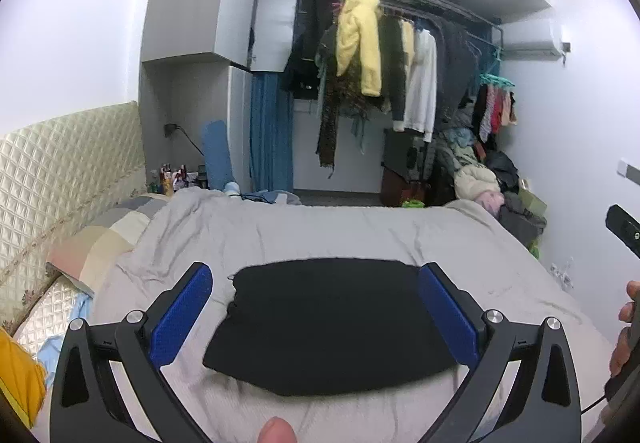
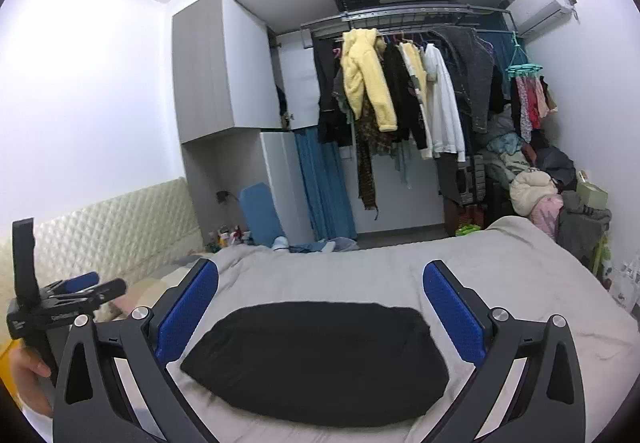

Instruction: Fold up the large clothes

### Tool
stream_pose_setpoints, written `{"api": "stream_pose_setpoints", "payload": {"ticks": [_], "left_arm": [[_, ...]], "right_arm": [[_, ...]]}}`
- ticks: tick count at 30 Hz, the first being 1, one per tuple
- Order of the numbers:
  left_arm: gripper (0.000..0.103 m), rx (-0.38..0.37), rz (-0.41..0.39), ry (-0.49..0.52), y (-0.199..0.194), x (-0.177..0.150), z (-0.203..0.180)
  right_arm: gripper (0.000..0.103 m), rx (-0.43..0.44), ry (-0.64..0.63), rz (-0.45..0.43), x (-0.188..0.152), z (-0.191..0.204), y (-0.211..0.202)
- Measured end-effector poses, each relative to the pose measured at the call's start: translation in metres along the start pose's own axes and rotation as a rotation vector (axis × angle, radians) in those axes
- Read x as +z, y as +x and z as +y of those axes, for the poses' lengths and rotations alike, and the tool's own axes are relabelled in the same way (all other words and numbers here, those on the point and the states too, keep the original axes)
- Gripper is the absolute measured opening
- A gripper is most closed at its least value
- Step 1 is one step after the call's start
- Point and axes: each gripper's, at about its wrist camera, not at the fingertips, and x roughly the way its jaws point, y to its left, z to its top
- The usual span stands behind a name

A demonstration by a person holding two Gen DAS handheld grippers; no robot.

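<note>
A black garment [image 1: 332,327] lies folded into a compact flat block on the grey bed sheet [image 1: 280,235]. It also shows in the right wrist view [image 2: 316,359]. My left gripper [image 1: 316,279] is open and empty, held above the near side of the garment, its blue pads to either side of it. My right gripper [image 2: 320,279] is open and empty too, above the garment's near edge. The left gripper also shows at the left edge of the right wrist view [image 2: 92,283].
A quilted cream headboard [image 1: 60,171] and a patterned pillow [image 1: 104,239] are at the left. A rail of hanging clothes [image 1: 380,55] and a heap of clothes [image 1: 480,179] stand beyond the bed's far edge. A yellow cloth [image 1: 18,379] lies at the near left.
</note>
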Motion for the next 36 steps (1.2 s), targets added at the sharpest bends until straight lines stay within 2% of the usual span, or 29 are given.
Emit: {"api": "stream_pose_setpoints", "payload": {"ticks": [6,13,20,25,29,36], "left_arm": [[0.103,-0.022,0.017,0.014,-0.016,-0.029,-0.015],[0.103,-0.005,0.061,0.013,-0.022,-0.059,-0.02],[0.103,0.053,0.12,-0.031,-0.007,-0.087,-0.001],[0.103,0.079,0.151,-0.043,0.007,-0.103,0.009],[0.103,0.115,0.164,-0.028,0.013,-0.113,0.013],[0.103,0.125,0.212,-0.028,0.032,-0.125,0.015]], "right_arm": [[0.103,0.0,-0.028,0.009,-0.026,0.016,-0.014],[0.103,-0.006,-0.047,0.061,-0.063,0.032,-0.017],[0.103,-0.021,-0.023,0.112,-0.094,0.031,-0.015],[0.103,-0.024,-0.065,0.149,-0.115,0.037,-0.008],[0.103,-0.022,-0.044,0.183,-0.132,0.036,-0.001],[0.103,-0.041,-0.059,0.238,-0.147,0.035,0.015]]}}
